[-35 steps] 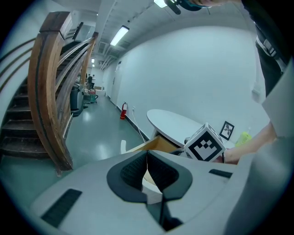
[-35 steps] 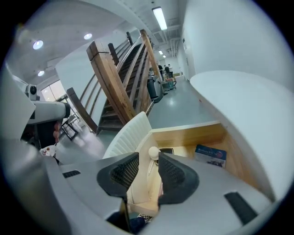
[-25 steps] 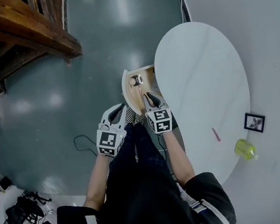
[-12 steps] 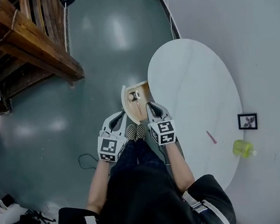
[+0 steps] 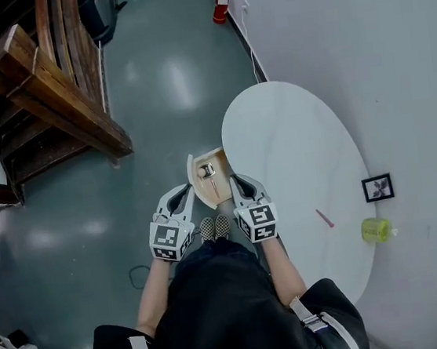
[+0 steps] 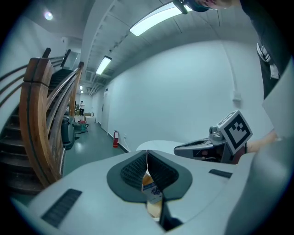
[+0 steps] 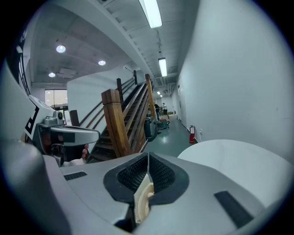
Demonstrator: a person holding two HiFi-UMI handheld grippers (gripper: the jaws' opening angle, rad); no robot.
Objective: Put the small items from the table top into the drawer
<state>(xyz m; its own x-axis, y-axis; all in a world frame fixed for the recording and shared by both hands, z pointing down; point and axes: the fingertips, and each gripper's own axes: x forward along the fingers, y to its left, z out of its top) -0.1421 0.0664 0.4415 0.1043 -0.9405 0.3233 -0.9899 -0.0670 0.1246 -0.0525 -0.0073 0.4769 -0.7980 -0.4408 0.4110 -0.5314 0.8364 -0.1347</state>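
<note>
A white oval table (image 5: 294, 145) stands by the wall, with its wooden drawer (image 5: 196, 182) pulled open at its left edge. Inside the drawer lie a shiny metal item (image 5: 206, 170) and a thin red stick. On the table top remain a pink pen (image 5: 324, 218), a yellow-green bottle (image 5: 375, 229) and a small black picture frame (image 5: 377, 187). My left gripper (image 5: 187, 192) (image 6: 147, 155) hovers left of the drawer front, shut and empty. My right gripper (image 5: 237, 180) (image 7: 148, 159) sits at the drawer's right side, also shut with nothing between its jaws.
A wooden staircase (image 5: 51, 95) rises at the upper left. A red fire extinguisher (image 5: 220, 3) stands at the wall's foot beyond the table. A dark cable (image 5: 140, 276) lies on the green floor to the left. The person's shoes (image 5: 214, 227) stand just before the drawer.
The head view has tilted forward, showing more floor and wall. Both grippers have stayed by the drawer, the right one drawn back from over it toward the person.
</note>
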